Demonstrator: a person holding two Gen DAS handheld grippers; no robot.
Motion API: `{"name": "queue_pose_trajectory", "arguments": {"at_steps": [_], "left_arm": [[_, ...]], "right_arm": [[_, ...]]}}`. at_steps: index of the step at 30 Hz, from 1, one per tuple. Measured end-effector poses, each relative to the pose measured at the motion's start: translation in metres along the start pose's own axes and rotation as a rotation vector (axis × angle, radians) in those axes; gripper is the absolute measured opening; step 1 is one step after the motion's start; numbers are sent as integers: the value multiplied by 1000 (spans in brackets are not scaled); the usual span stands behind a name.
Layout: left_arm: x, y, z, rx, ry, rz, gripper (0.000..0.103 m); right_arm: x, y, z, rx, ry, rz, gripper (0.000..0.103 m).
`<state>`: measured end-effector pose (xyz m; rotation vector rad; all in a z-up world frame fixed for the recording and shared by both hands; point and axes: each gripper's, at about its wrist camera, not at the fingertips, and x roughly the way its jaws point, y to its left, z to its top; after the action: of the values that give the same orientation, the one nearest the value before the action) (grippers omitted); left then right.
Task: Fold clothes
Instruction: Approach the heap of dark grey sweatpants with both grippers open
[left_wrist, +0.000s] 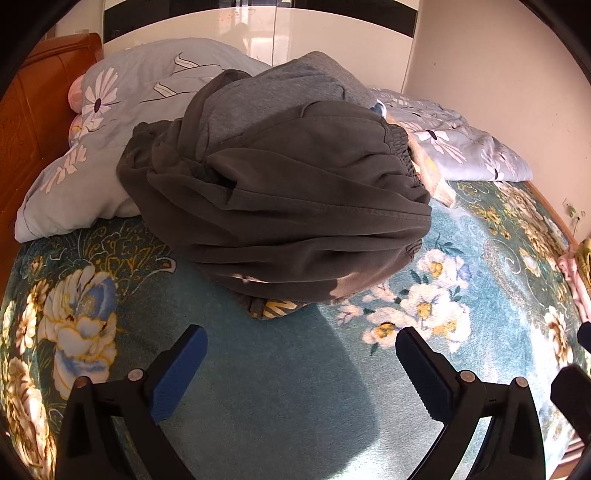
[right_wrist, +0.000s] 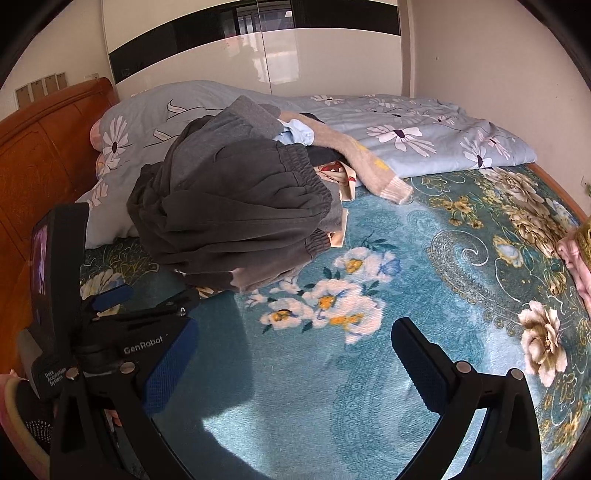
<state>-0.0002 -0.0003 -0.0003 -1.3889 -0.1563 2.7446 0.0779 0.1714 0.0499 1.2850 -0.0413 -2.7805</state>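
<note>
Right wrist view shows the left gripper (right_wrist: 147, 295) level beside the right gripper (right_wrist: 295, 354), both spread wide and empty over the floral bedspread (right_wrist: 295, 387), short of the dark grey sweatpants (right_wrist: 229, 218) heaped ahead.

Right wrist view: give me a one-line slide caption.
Open right gripper hovers over the floral blanket, facing a heap of dark grey trousers on unfolded clothes, left gripper alongside.
</note>
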Motion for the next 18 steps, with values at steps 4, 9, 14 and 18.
{"name": "queue_pose_trajectory", "arguments": {"at_steps": [4,9,14,18], "left_arm": [[1,7,0,-5,30,-11,103],[-1,9,5,-24,8,10,103],[-2,8,3,-43,10,8,103],[3,3,1,-39,32,23,103]], "right_arm": [[-4,5,-4,13,-25,-16,103],[-7,6,-5,17,-26,20,103],[-11,9,-6,21,-48,33,103],[-12,10,-7,28,-43,32,103]]}}
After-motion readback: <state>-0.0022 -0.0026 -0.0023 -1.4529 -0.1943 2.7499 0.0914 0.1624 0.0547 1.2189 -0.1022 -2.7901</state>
